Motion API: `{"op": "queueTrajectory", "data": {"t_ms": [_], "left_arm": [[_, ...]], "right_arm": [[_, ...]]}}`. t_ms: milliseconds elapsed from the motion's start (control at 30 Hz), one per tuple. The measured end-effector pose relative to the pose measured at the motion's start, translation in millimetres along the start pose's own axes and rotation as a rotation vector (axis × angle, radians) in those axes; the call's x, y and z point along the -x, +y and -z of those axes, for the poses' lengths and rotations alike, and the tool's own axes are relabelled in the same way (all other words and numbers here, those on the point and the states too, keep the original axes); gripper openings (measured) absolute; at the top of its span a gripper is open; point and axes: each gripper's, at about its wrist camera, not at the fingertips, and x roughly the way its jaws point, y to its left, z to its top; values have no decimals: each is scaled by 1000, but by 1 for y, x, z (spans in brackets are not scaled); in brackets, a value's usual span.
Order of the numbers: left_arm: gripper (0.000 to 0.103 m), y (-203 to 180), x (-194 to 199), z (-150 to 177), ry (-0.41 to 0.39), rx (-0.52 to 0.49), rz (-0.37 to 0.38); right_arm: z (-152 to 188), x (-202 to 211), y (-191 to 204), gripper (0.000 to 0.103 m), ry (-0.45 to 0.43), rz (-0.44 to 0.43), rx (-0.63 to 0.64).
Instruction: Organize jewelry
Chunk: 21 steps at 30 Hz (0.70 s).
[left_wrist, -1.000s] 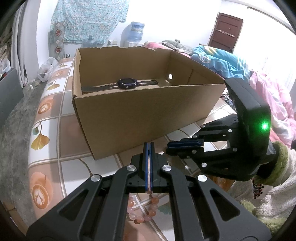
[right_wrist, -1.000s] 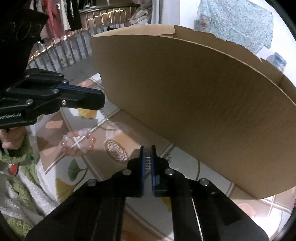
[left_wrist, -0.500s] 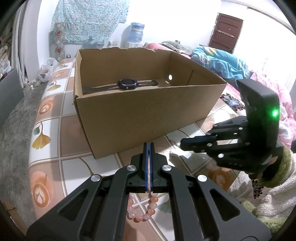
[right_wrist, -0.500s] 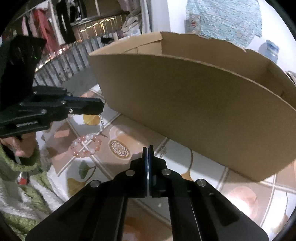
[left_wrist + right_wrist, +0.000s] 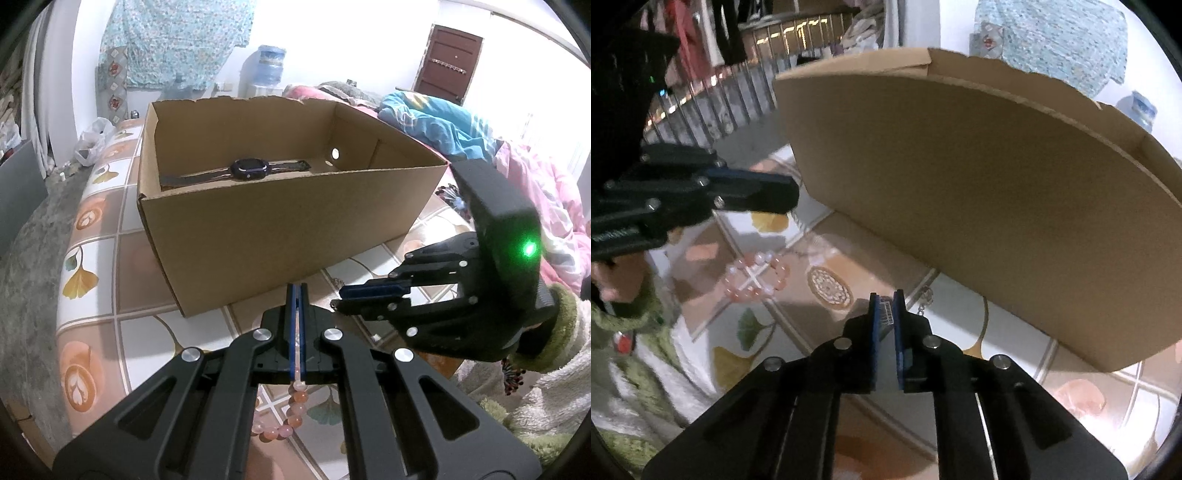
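Cardboard box [image 5: 280, 229] shows its watch [image 5: 249, 169] only to the pressed-together left hand-held gripper [image 5: 297, 295]; the right hand-held gripper [image 5: 886, 301] is opening, empty.

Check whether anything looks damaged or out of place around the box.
The cardboard box has a ragged, unevenly torn back rim, and a small round hole pierces one inner wall. The watch inside and the bead bracelet on the table look intact.
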Motion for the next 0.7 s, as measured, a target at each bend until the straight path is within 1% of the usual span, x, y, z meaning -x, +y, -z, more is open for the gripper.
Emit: {"op": "queueTrajectory", "data": {"t_ms": [33,67,267,333,400,533,700], "left_arm": [[1,-1,0,0,0,0,0],[1,-1,0,0,0,0,0],[1,0,-3,2,6,8,6],[1,1,-4,2,6,9,6],[1,2,-4,2,4,11,7],[1,3,-4,3,1,14,7],[1,3,-4,3,2,13,7]], "right_arm": [[0,0,1,14,-3,2,9],[0,0,1,15,-1,1,11],[-1,4,0,16,16,-3,27],[-3,3,-1,13,28,-7,24],[-12,0,-1,5,44,-33,8],[-16,0,-4,5,41,-41,-16],[-13,2,-8,5,34,-49,-44]]}}
